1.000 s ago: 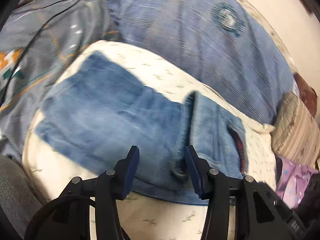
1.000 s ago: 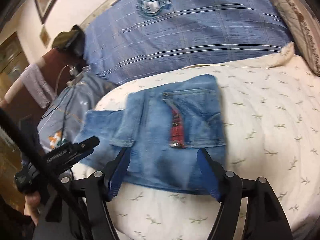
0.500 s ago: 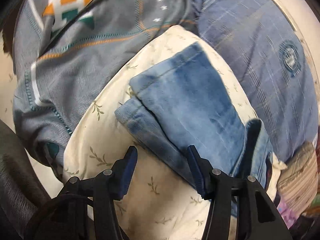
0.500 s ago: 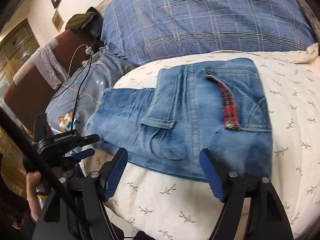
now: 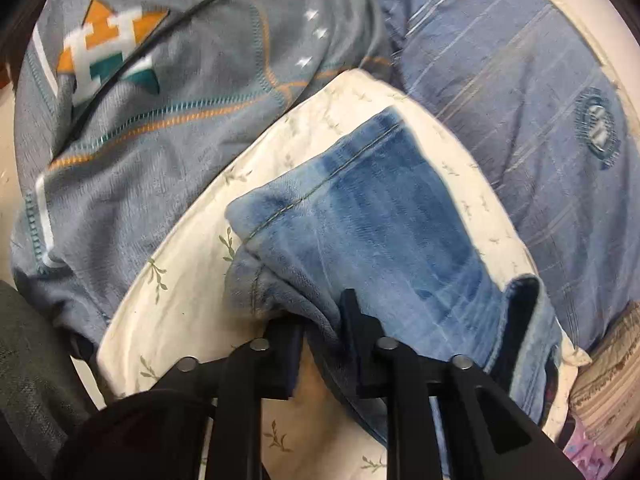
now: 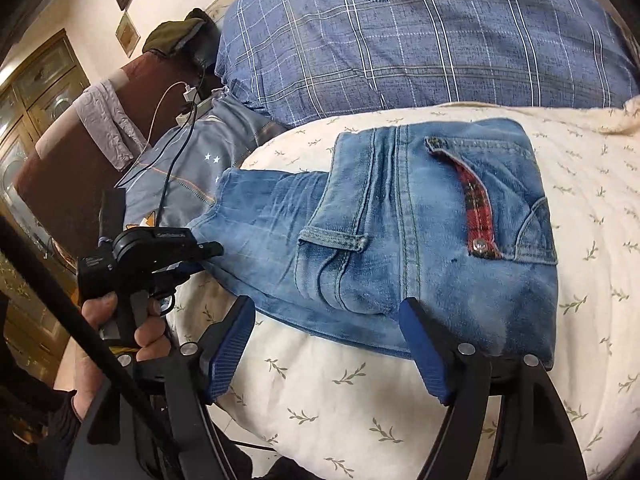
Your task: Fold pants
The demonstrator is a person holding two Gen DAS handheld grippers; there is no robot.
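Note:
Blue denim pants [image 6: 400, 232] lie partly folded on a cream leaf-print cushion [image 6: 360, 392]. The waist part with a red plaid pocket trim [image 6: 478, 208] is folded over on the right. The leg end [image 5: 360, 216] points left. My left gripper [image 5: 322, 320] is shut on the near corner of the leg hem; it also shows in the right wrist view [image 6: 192, 258], held by a hand. My right gripper [image 6: 328, 344] is open and empty, just in front of the pants' near edge.
A blue plaid pillow [image 6: 420, 40] lies behind the cushion. A grey blanket with an orange star logo [image 5: 120, 92] and a black cable [image 5: 160, 36] lie to the left. A brown chair [image 6: 80, 148] and a wooden cabinet [image 6: 36, 92] stand at far left.
My left gripper moved left along the pants to the leg hem and shut on it. My right gripper came closer to the pants' near edge and stayed open.

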